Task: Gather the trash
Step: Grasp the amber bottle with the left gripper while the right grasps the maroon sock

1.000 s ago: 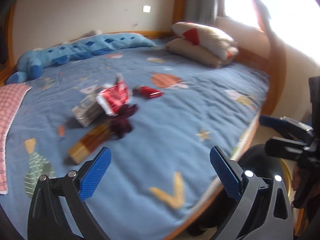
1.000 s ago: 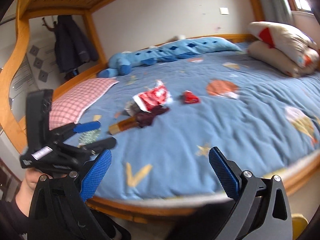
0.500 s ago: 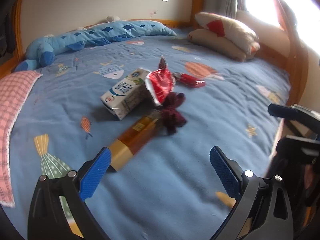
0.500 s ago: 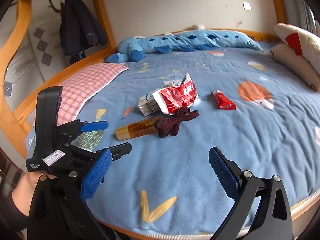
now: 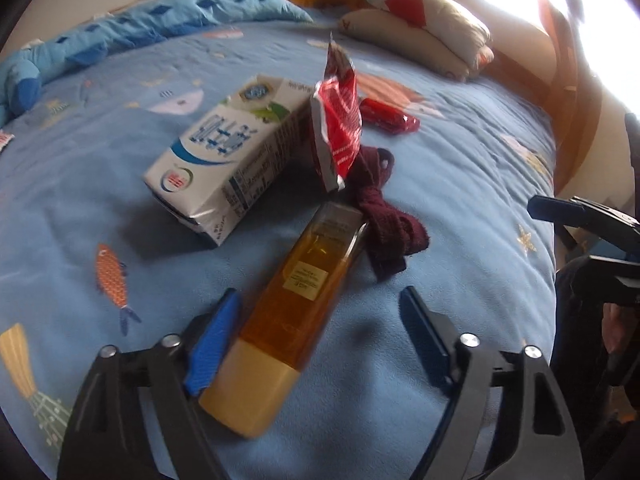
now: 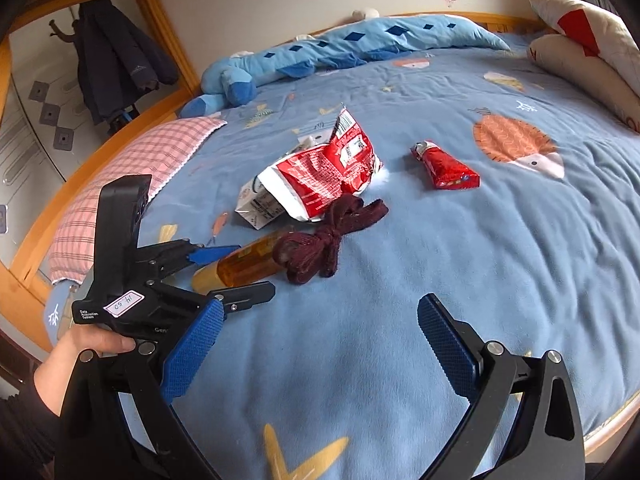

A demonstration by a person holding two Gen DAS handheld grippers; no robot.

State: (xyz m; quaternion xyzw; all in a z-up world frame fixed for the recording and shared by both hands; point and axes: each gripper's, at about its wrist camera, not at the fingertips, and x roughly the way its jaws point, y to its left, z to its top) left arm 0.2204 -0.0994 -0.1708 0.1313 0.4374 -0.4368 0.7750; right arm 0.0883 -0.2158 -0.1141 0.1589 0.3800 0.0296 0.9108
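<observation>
An amber bottle with a tan cap point(image 5: 296, 300) lies on the blue bed cover, its cap end between the fingers of my open left gripper point(image 5: 320, 340). Beyond it lie a white milk carton point(image 5: 228, 148), a red snack bag point(image 5: 338, 120), a maroon knotted cloth point(image 5: 384, 216) and a small red wrapper point(image 5: 386, 116). In the right wrist view my left gripper point(image 6: 228, 270) straddles the bottle point(image 6: 244, 266) beside the cloth point(image 6: 324, 240), the snack bag point(image 6: 324, 176) and the wrapper point(image 6: 444, 168). My right gripper point(image 6: 320, 344) is open and empty over bare cover.
A pink checked pillow point(image 6: 132, 176) lies at the left edge. A long blue plush point(image 6: 340, 44) runs along the far wall. Two pillows point(image 5: 424, 40) sit at the head. The wooden bed frame point(image 6: 36, 224) rims the mattress.
My left gripper has moved forward and down onto the trash pile until its fingers sit around the bottle's cap end. My right gripper has moved closer over the bed.
</observation>
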